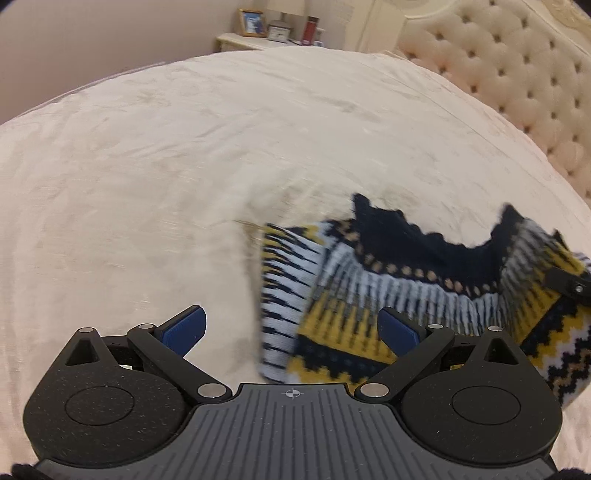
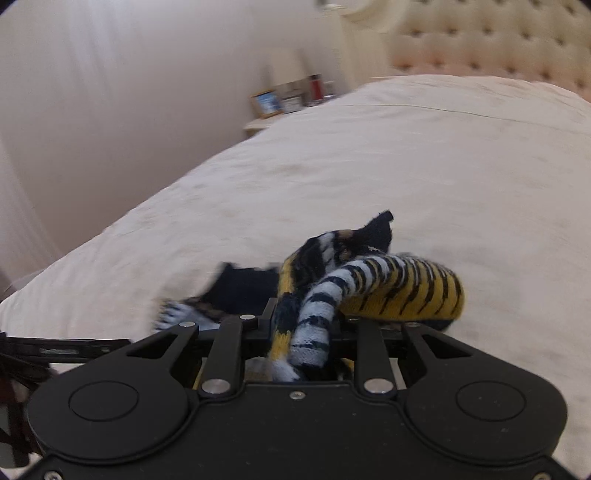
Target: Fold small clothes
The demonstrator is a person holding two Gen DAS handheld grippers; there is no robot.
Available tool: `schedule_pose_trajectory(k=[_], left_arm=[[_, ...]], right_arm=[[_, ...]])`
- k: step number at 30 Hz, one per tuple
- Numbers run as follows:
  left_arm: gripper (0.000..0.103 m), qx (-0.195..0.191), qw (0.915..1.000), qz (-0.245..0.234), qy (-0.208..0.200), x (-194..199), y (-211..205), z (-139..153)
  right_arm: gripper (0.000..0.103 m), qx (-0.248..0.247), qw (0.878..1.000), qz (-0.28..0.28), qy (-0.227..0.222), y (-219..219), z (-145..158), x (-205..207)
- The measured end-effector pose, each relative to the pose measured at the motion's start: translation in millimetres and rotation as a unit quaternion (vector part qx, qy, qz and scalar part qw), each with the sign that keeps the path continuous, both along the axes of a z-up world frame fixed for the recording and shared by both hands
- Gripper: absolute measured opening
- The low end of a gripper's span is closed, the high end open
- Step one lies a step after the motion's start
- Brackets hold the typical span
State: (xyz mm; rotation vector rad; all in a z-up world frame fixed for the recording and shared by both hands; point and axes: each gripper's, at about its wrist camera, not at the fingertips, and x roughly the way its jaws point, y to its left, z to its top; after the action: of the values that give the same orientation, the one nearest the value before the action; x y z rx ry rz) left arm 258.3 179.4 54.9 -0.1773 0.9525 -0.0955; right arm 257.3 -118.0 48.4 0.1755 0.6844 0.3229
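A small knitted sweater [image 1: 369,295], patterned in navy, yellow and white with a dark collar, hangs partly lifted over the cream bedspread [image 1: 184,166]. My left gripper [image 1: 291,330] is open, its blue pads [image 1: 184,328] spread wide; the sweater's left sleeve and front lie below and between them, untouched. My right gripper [image 2: 306,325] is shut on a bunched fold of the sweater [image 2: 406,291]. The fabric covers its fingertips and a sleeve curls over to the right. A black tip of the right gripper [image 1: 570,286] shows at the sweater's right shoulder.
A tufted cream headboard [image 1: 517,92] runs along the right. A nightstand [image 1: 251,40] at the far end carries a photo frame [image 1: 252,23], a clock and a red bottle [image 1: 310,29]. The bed's left edge [image 2: 110,236] drops toward a pale wall.
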Motion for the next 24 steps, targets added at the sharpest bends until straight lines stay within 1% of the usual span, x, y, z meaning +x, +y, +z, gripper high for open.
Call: schedule_pose_trajectory(k=[3, 6, 10, 12, 13, 15, 18, 20, 23, 24], left_arm=[[0.1, -0.01, 0.9998, 0.016, -0.008, -1, 14, 5], [0.1, -0.016, 0.9992, 0.035, -0.015, -1, 27, 9], [0.1, -0.021, 0.9983, 0.051, -0.019, -1, 40, 11], [0.1, -0.029, 0.9978, 0.056, -0.018, 0, 45, 10], [0.1, -0.034, 0.9975, 0.058, -0.018, 0, 47, 10], [0.1, -0.042, 0.9971, 0.061, -0.018, 1, 51, 9], [0.1, -0.047, 0.9967, 0.065, -0.017, 2, 54, 7], [0.1, -0.05, 0.9964, 0.066, -0.016, 1, 56, 6], [0.1, -0.051, 0.9967, 0.062, -0.015, 1, 55, 6], [0.1, -0.05, 0.9968, 0.06, -0.015, 1, 54, 6]], right_arm=[[0.032, -0.01, 0.999, 0.032, 0.002, 42, -5, 7], [0.031, -0.02, 0.998, 0.057, 0.016, 80, -18, 13], [0.032, -0.071, 0.994, 0.081, 0.029, 121, -42, 14], [0.037, -0.092, 0.991, 0.091, 0.038, 135, -52, 15], [0.042, -0.09, 0.99, 0.096, 0.043, 137, -56, 15], [0.049, -0.069, 0.99, 0.109, 0.047, 139, -59, 14], [0.049, -0.04, 0.989, 0.136, 0.034, 140, -59, 7], [0.049, -0.029, 0.989, 0.144, 0.019, 136, -55, 1], [0.049, -0.023, 0.991, 0.133, -0.005, 124, -48, -10], [0.05, -0.021, 0.992, 0.126, -0.012, 120, -44, -11]])
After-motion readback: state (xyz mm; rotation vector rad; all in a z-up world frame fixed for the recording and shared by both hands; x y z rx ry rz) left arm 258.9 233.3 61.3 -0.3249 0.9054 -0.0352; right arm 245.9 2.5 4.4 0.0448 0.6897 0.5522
